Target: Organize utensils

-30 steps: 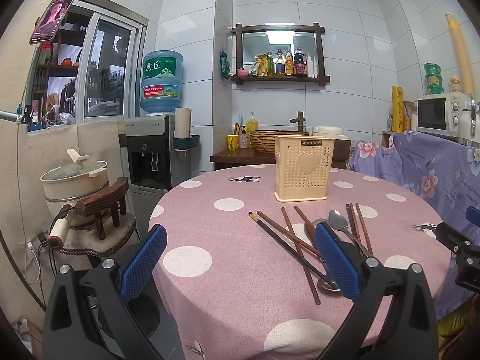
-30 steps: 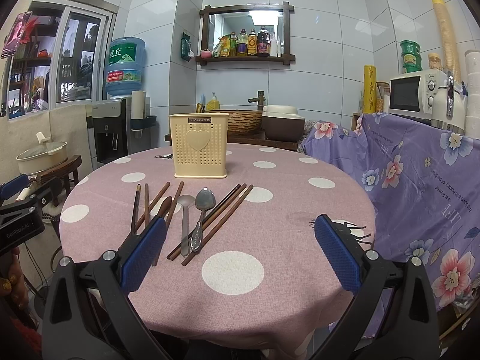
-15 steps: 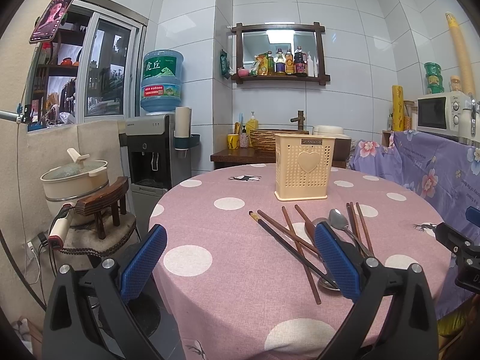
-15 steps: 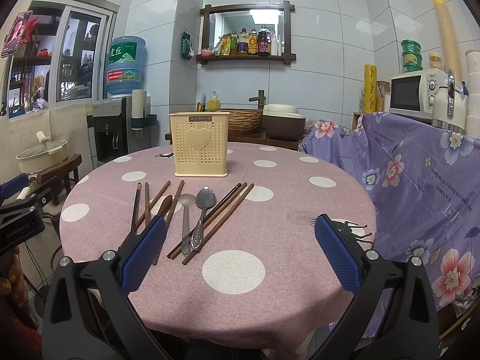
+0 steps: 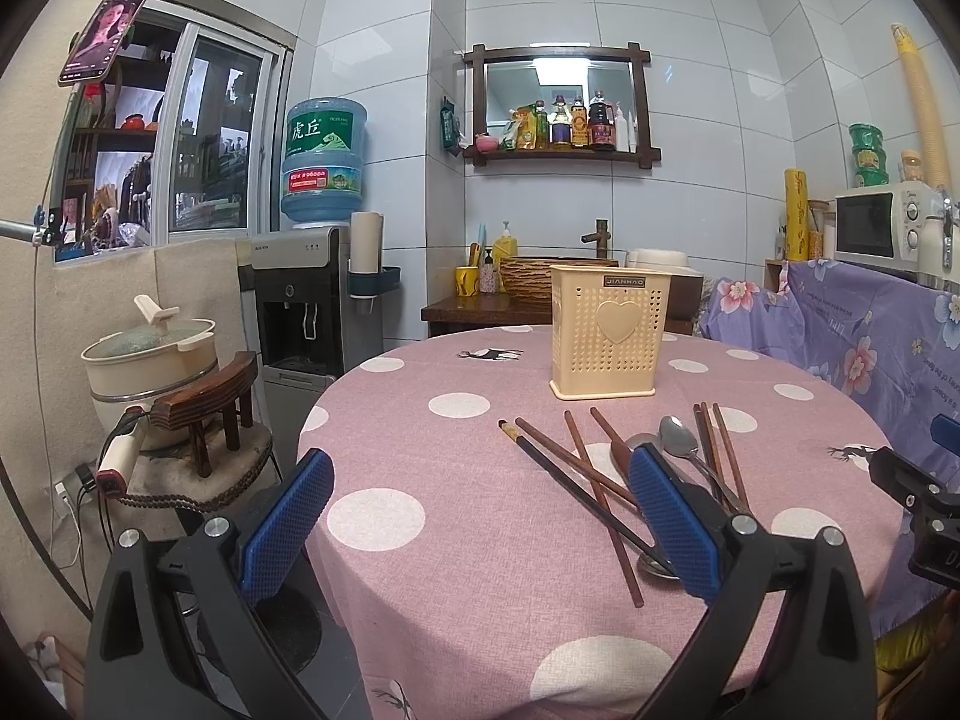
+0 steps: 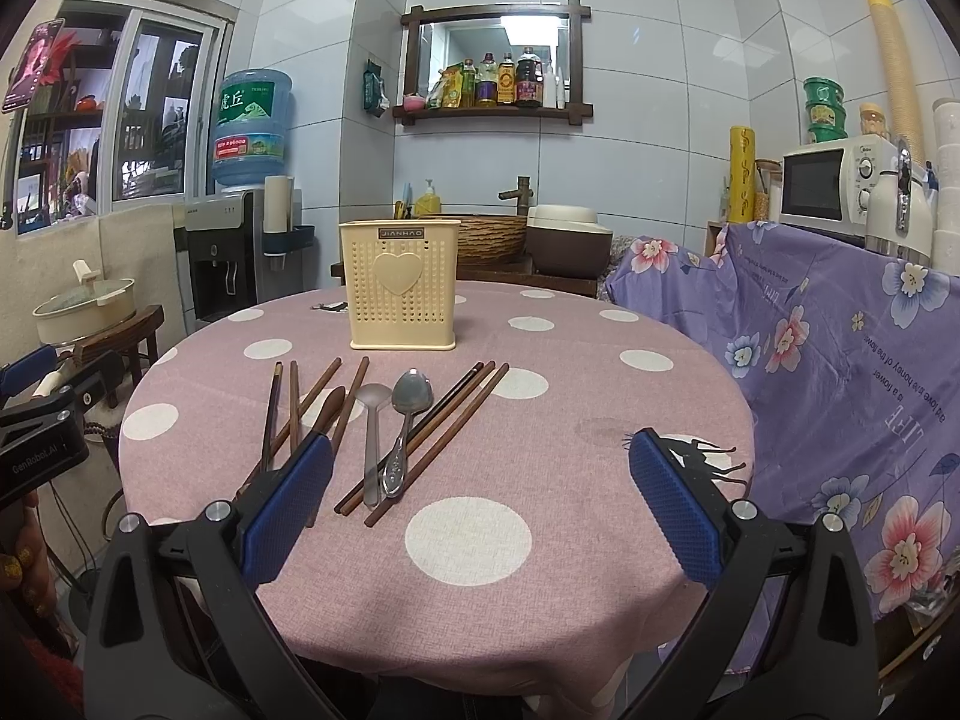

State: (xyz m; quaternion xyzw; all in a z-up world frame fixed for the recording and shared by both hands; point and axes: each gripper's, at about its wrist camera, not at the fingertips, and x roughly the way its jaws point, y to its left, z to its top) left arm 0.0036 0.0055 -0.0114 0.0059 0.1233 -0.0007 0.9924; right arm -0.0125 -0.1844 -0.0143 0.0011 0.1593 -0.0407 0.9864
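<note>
A cream perforated utensil holder (image 6: 401,285) (image 5: 607,332) with a heart on its front stands upright at the far side of the round pink dotted table (image 6: 540,468). In front of it lie several brown chopsticks (image 6: 462,414) (image 5: 576,468), a metal spoon (image 6: 408,408) (image 5: 681,447), a pale grey spoon (image 6: 372,420) and a dark wooden spoon (image 6: 327,414). My right gripper (image 6: 480,501) hovers open over the table's near edge, right of the utensils. My left gripper (image 5: 480,525) is open at the table's left edge, its right finger overlapping the spoons in view.
A floral purple cloth (image 6: 840,372) covers furniture on the right, with a microwave (image 6: 831,183) on top. A water dispenser (image 5: 312,300), a pot (image 5: 150,360) and a small wooden stool (image 5: 210,408) stand left of the table. A side counter with a woven basket (image 6: 492,234) sits behind.
</note>
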